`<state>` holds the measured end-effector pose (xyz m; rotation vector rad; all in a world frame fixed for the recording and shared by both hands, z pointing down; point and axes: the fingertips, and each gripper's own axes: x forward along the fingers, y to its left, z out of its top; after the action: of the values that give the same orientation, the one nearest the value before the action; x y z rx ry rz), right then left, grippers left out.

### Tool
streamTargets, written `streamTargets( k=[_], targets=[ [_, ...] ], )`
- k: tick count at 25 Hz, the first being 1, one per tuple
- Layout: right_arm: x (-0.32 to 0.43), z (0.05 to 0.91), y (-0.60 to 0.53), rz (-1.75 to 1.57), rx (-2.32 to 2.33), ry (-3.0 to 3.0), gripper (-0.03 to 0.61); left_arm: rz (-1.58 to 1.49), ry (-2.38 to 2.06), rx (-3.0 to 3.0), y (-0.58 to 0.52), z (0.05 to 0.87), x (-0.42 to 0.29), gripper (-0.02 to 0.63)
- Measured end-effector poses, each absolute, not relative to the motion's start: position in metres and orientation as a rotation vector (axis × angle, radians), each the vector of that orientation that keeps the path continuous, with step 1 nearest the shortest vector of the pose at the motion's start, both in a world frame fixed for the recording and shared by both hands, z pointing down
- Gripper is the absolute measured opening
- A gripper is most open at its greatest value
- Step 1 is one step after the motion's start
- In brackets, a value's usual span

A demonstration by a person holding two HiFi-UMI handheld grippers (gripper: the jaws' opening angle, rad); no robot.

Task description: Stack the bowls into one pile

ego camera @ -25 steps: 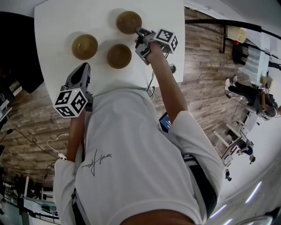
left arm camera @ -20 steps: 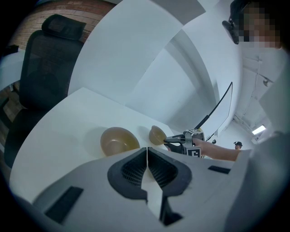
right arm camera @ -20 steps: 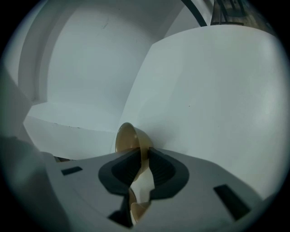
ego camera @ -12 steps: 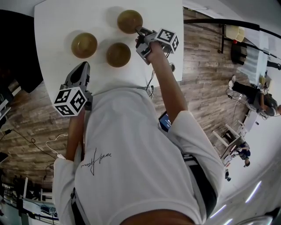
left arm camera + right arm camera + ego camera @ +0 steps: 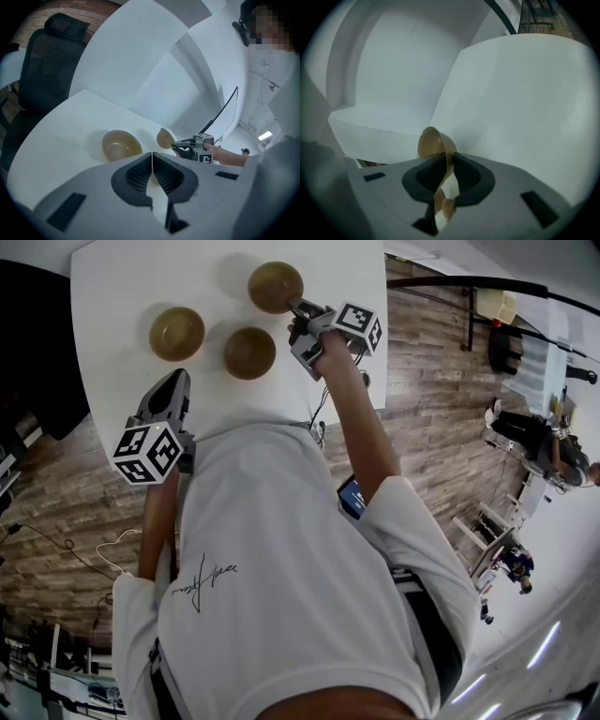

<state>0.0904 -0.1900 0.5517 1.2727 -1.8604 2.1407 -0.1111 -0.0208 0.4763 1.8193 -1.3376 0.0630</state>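
Observation:
Three brown bowls are on the white table (image 5: 112,287). The left bowl (image 5: 176,333) (image 5: 121,144) and the middle bowl (image 5: 249,352) sit upright and apart. The far bowl (image 5: 276,287) (image 5: 165,138) (image 5: 433,143) is tipped, with its near rim between the pads of my right gripper (image 5: 298,307) (image 5: 449,161). Those jaws have just been closing and are now shut on that rim. My left gripper (image 5: 176,382) (image 5: 152,157) hovers over the table's near edge, shut with nothing in it, a little short of the left and middle bowls.
A black office chair (image 5: 51,56) stands beyond the table's left side. Wooden floor (image 5: 441,381) lies to the right of the table, with furniture and people (image 5: 539,442) further off. Cables (image 5: 103,549) lie on the floor at the left.
The right gripper's jaws have narrowed onto the far bowl's rim, and that bowl now looks tipped. The left gripper has kept still.

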Motion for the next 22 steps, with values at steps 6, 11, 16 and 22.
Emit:
streamTargets(
  k=[6, 11, 16, 22],
  targets=[
    [0.089, 0.546, -0.185, 2.133, 1.253, -1.871, 0.055, 0.056, -1.329, 1.827, -0.022, 0.476, -0.110, 0.009],
    [0.090, 0.540, -0.178, 2.134, 1.245, -1.882, 0.055, 0.047, -1.330, 1.811, -0.014, 0.480, -0.112, 0.009],
    [0.090, 0.535, -0.171, 2.135, 1.242, -1.892, 0.055, 0.019, -1.351, 1.787, -0.008, 0.481, -0.121, 0.009],
    [0.086, 0.532, -0.172, 2.132, 1.232, -1.899, 0.055, 0.004, -1.331, 1.798, -0.016, 0.480, -0.122, 0.009]
  ],
)
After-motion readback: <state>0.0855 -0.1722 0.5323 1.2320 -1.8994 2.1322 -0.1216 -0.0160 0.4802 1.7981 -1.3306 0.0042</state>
